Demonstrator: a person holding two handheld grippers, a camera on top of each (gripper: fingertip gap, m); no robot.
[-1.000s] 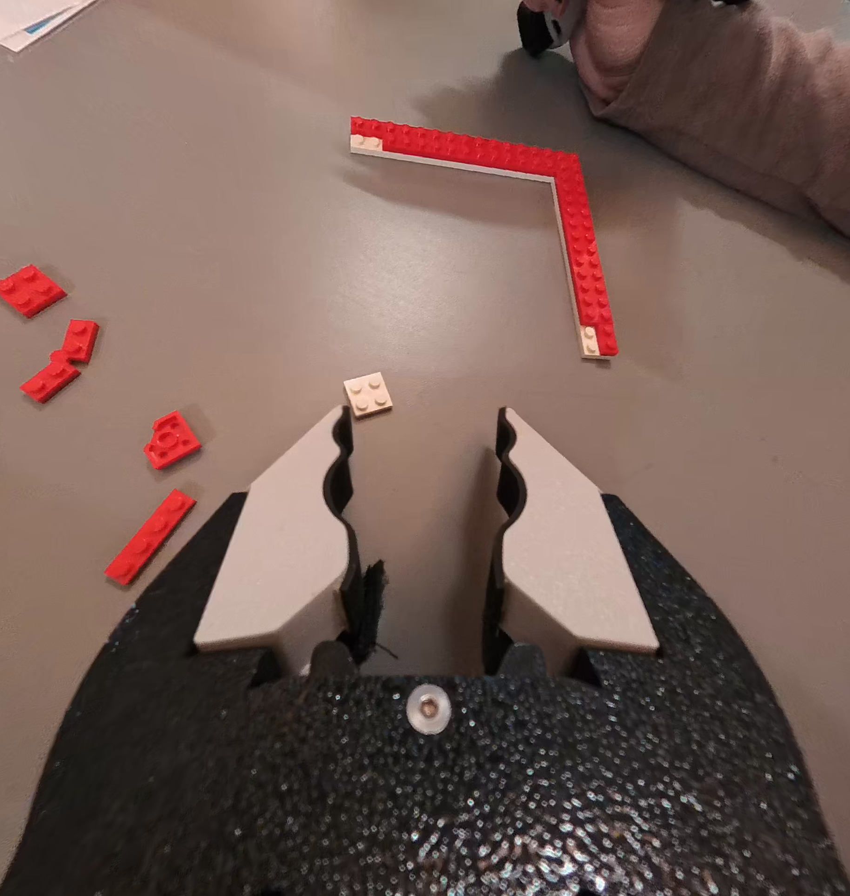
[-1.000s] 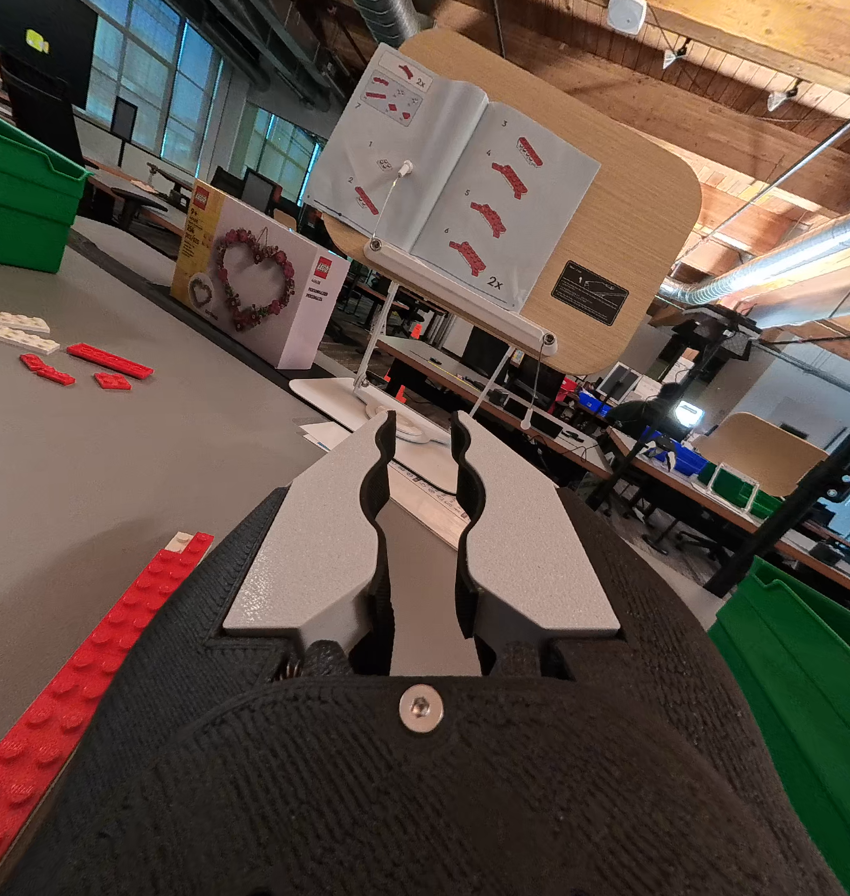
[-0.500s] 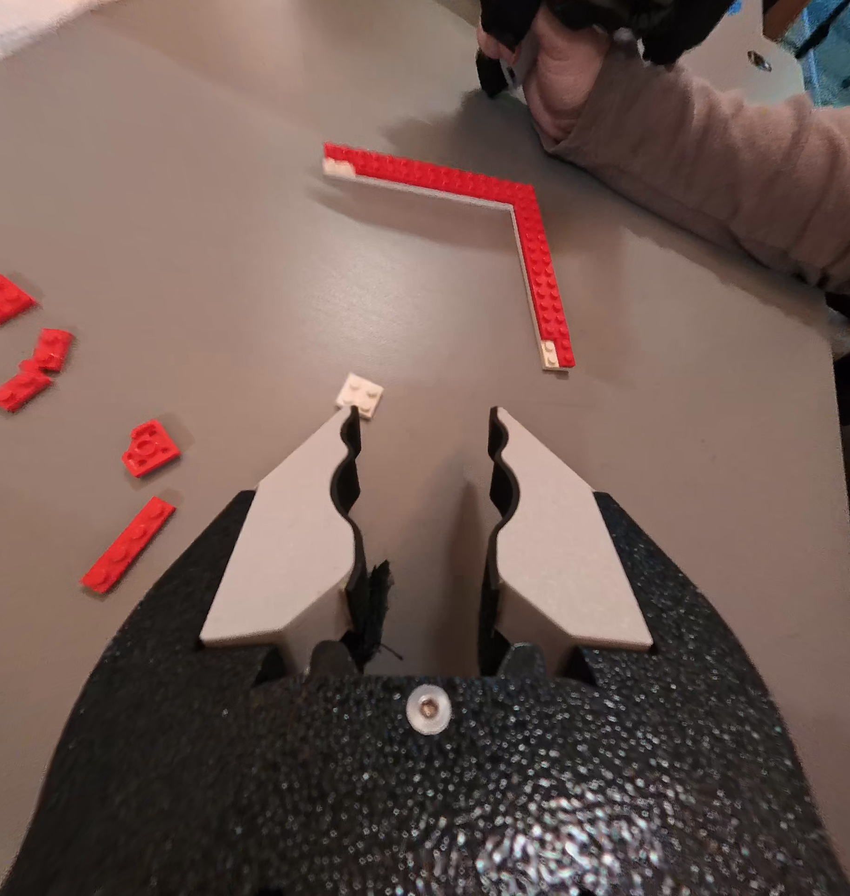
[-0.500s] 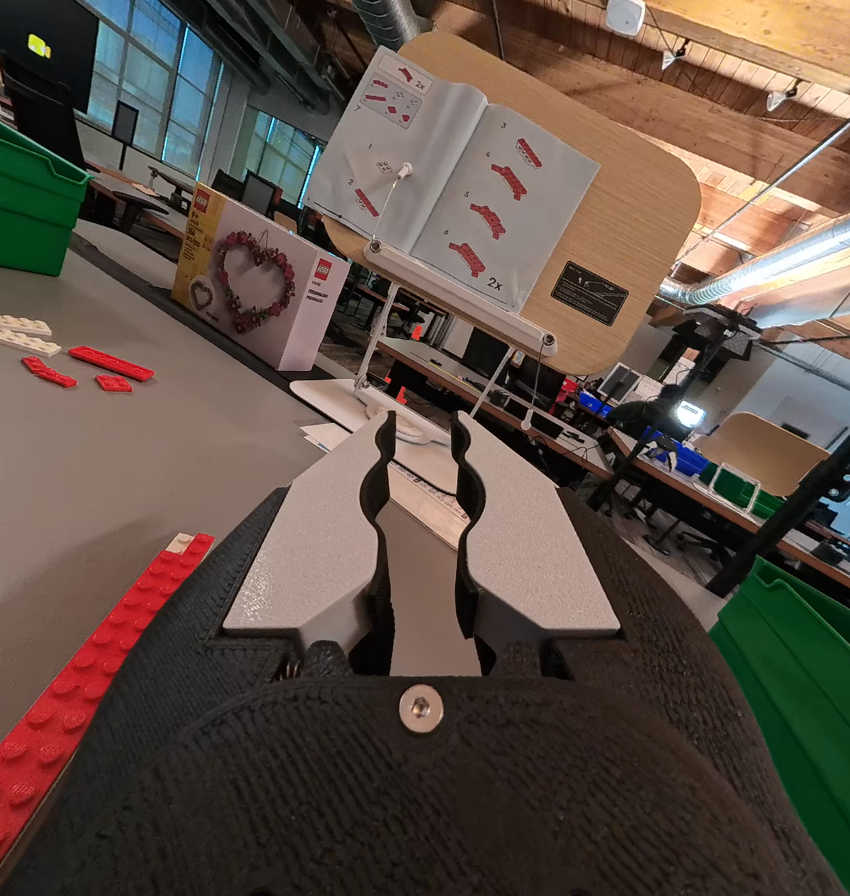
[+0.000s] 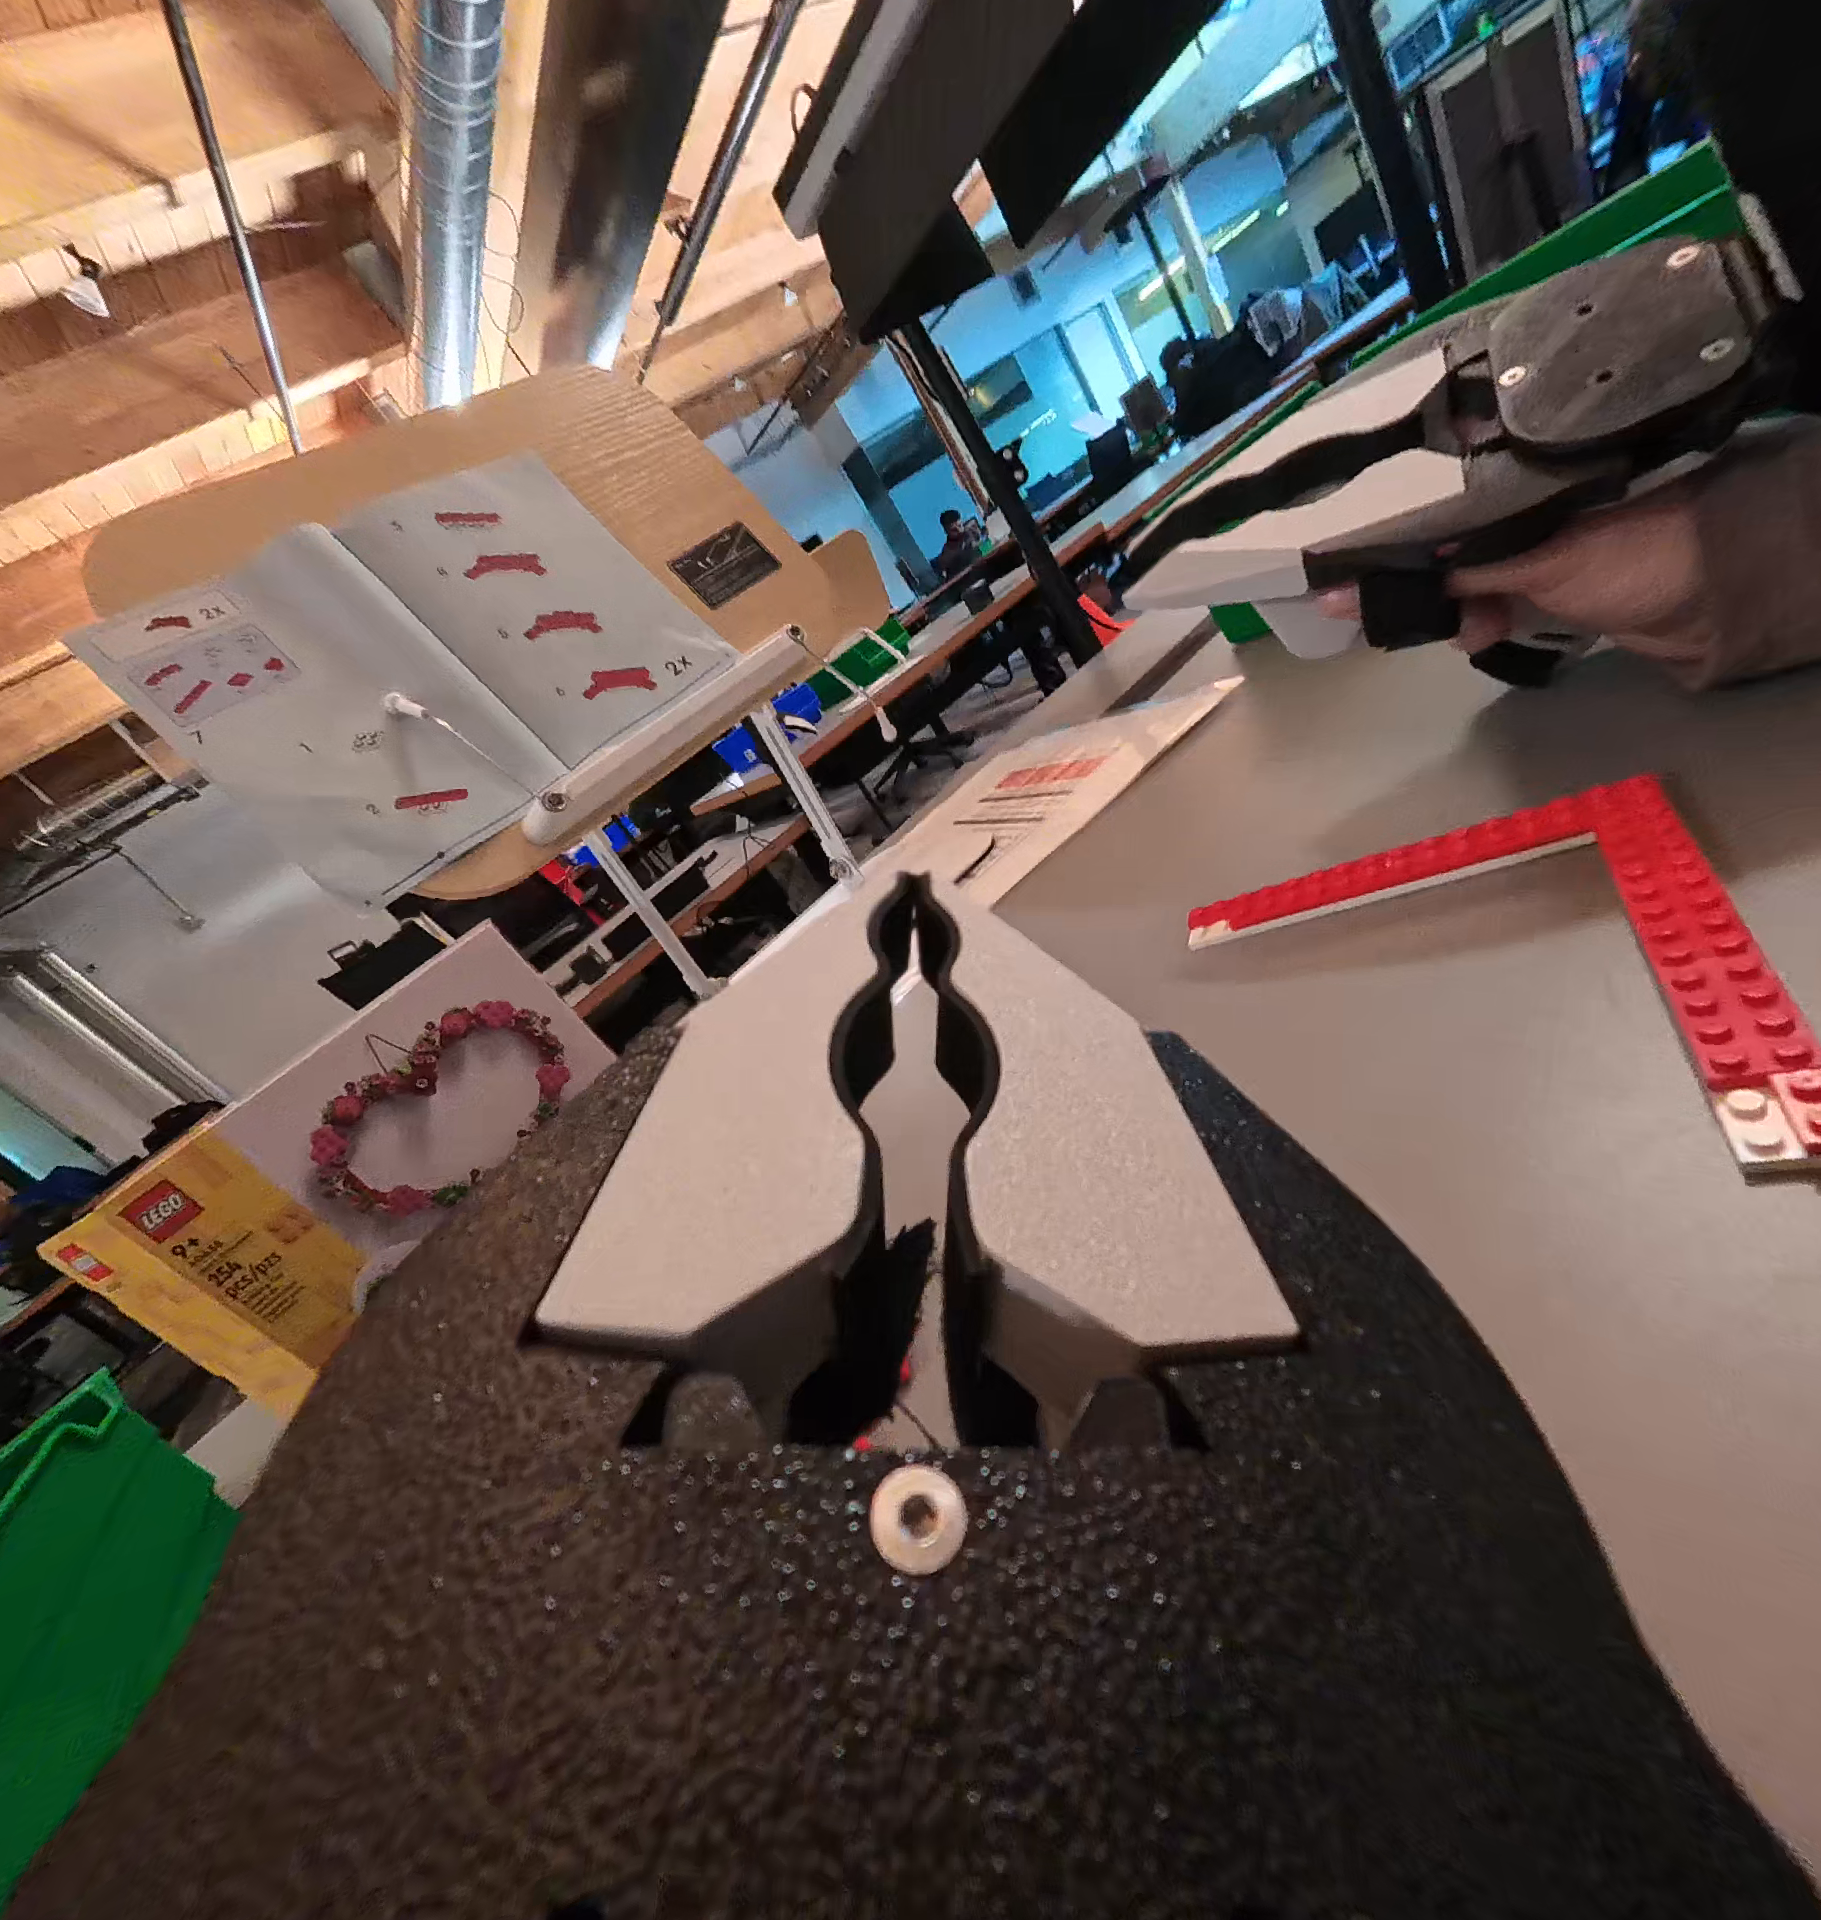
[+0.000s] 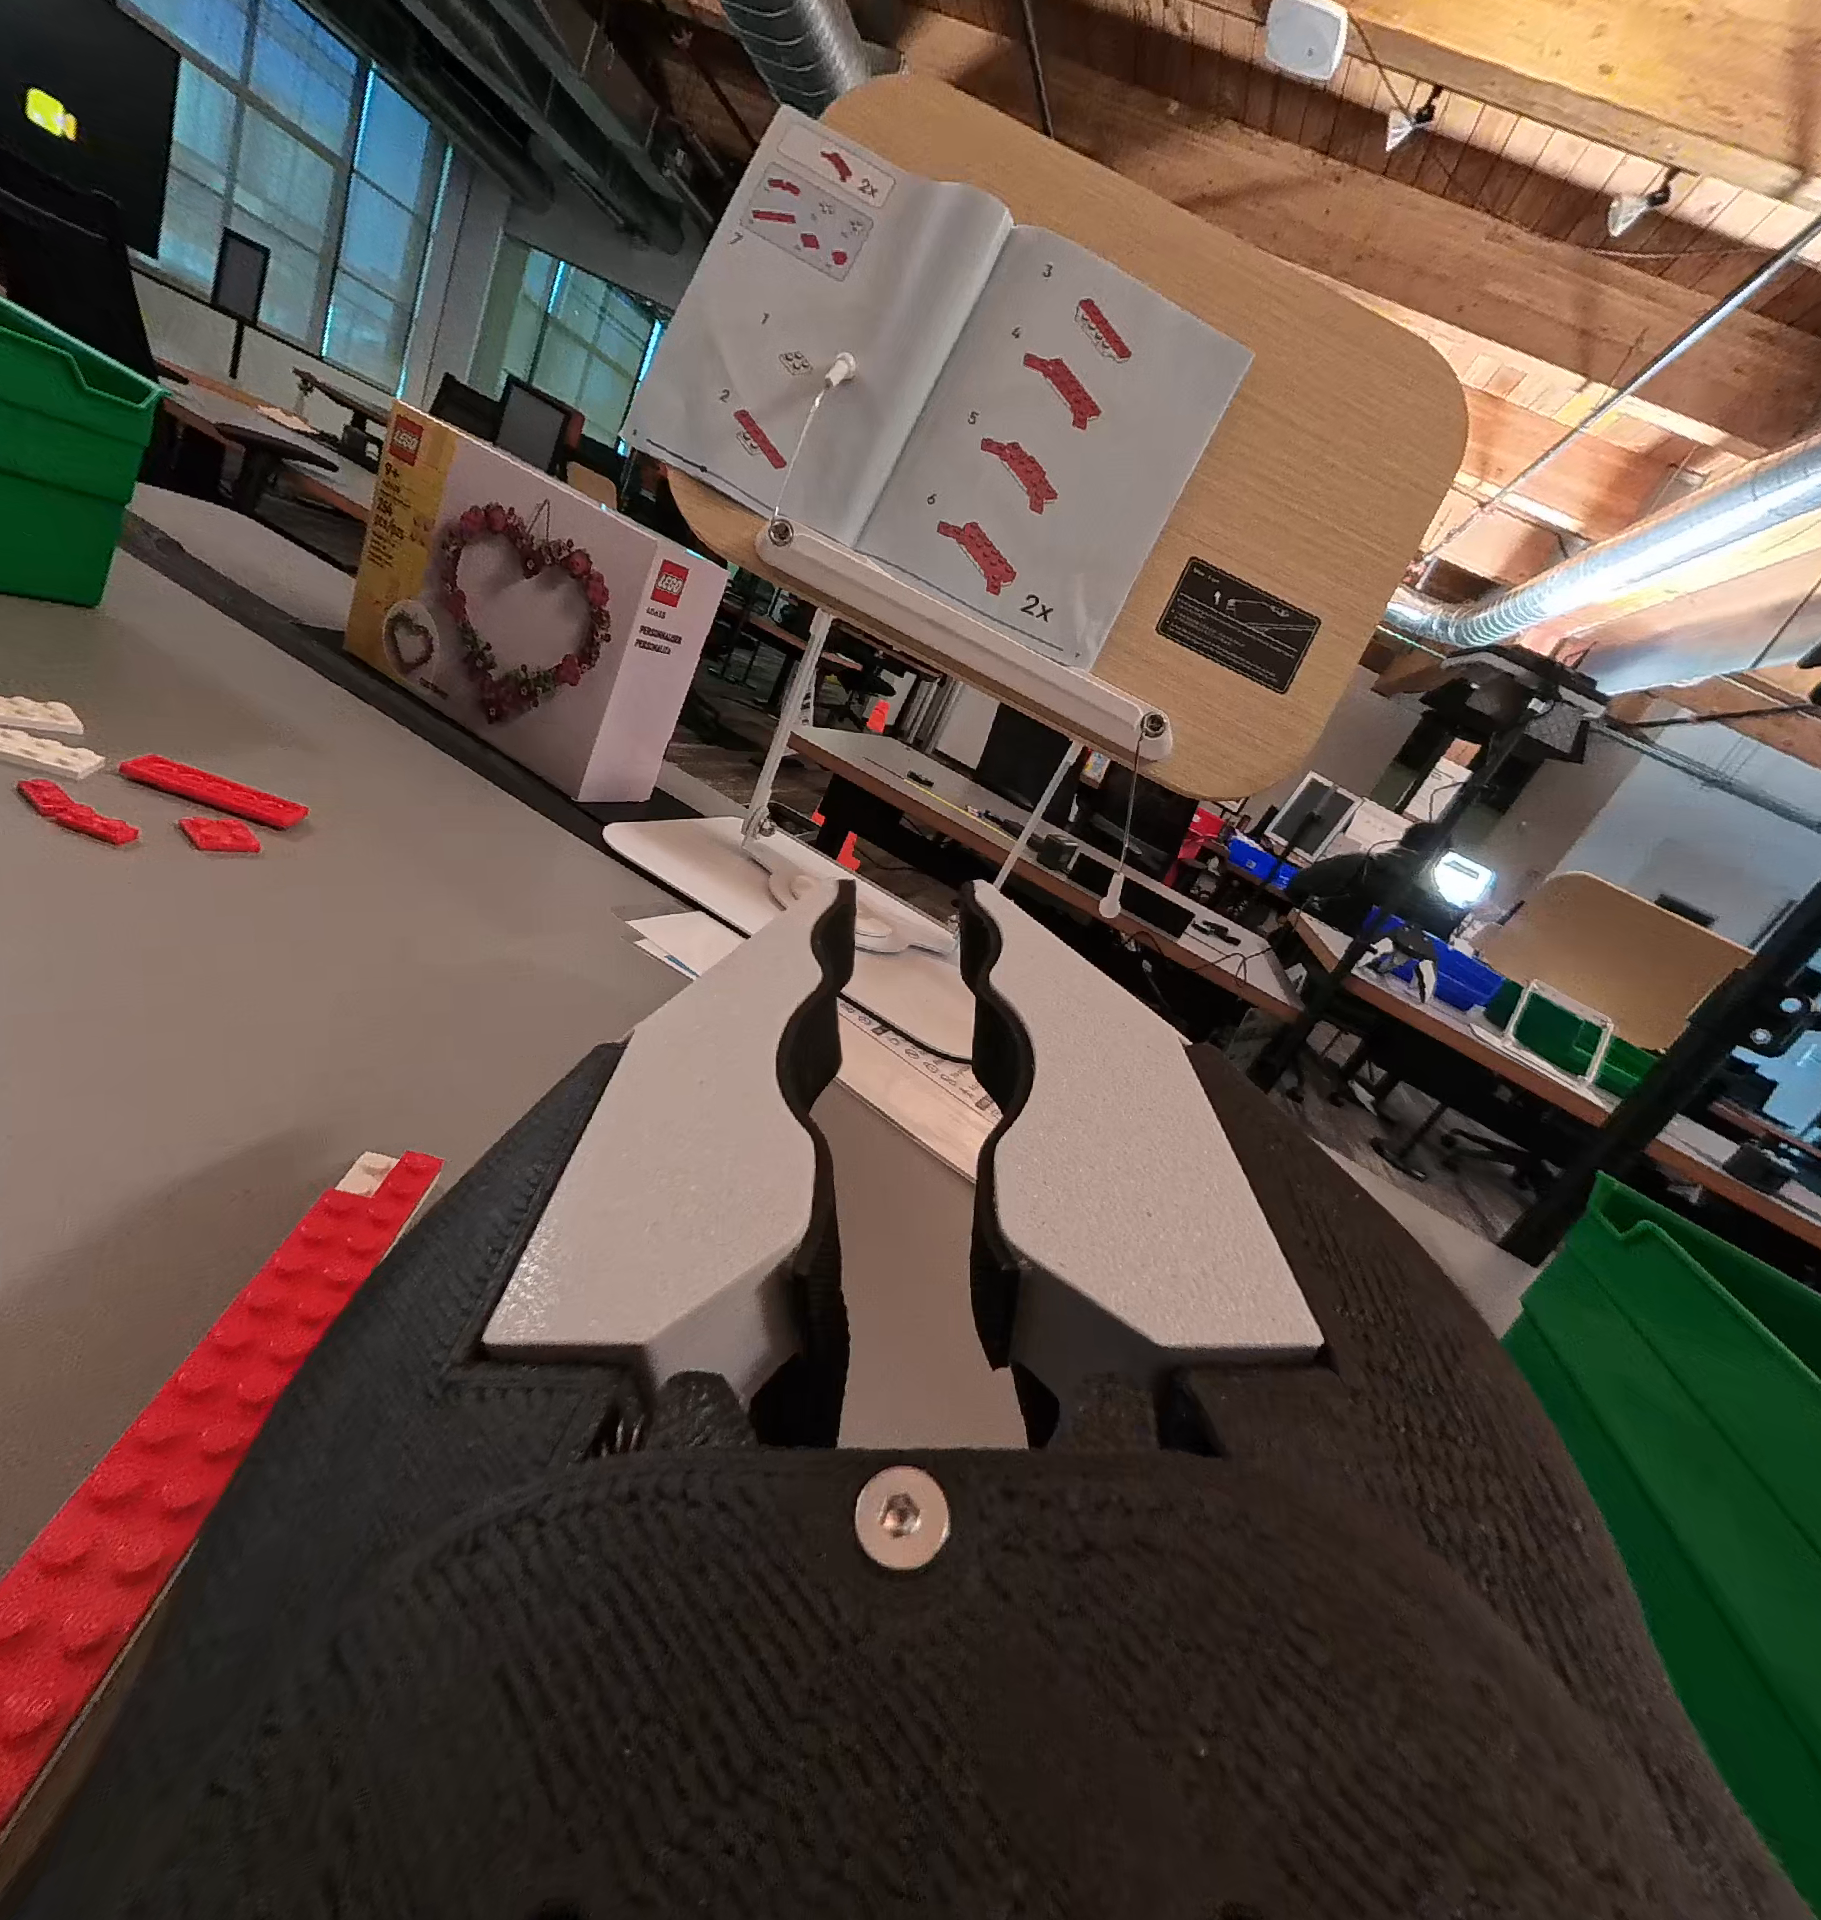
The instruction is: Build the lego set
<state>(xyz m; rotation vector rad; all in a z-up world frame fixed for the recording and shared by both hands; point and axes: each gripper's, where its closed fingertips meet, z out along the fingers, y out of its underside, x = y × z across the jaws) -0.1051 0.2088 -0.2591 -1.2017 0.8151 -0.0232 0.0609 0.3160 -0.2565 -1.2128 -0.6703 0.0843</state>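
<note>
frame (image 5: 1654,935) of red plates on a white underlayer lies flat on the grey worktop (image 5: 1405,1143), bent into an l: 1 long arm runs away toward the far edge, the other comes back toward the camera and ends in a white 2-stud patch beside a red one. from the left gripper (image 5: 914,904) it sits off to the right and lower, well apart from the tips, so any move to it means swinging right and tipping down. the left jaws are pinched together at the very tip, with only the wavy hollows open behind; whether a small piece is nipped there i cannot tell.

in the right wrist view the right gripper (image 6: 904,914) is just beside the frame's long arm (image 6: 189,1392), which runs along its left side, so this one looks the nearer. its jaws stand narrowly apart with nothing between them.

farther left on the worktop lie loose red plates (image 6: 210,795) and white plates (image 6: 23,732). beyond stand the set's box (image 6: 532,613) and the open instruction booklet (image 6: 937,384) on a wooden stand, which both grippers face.
</note>
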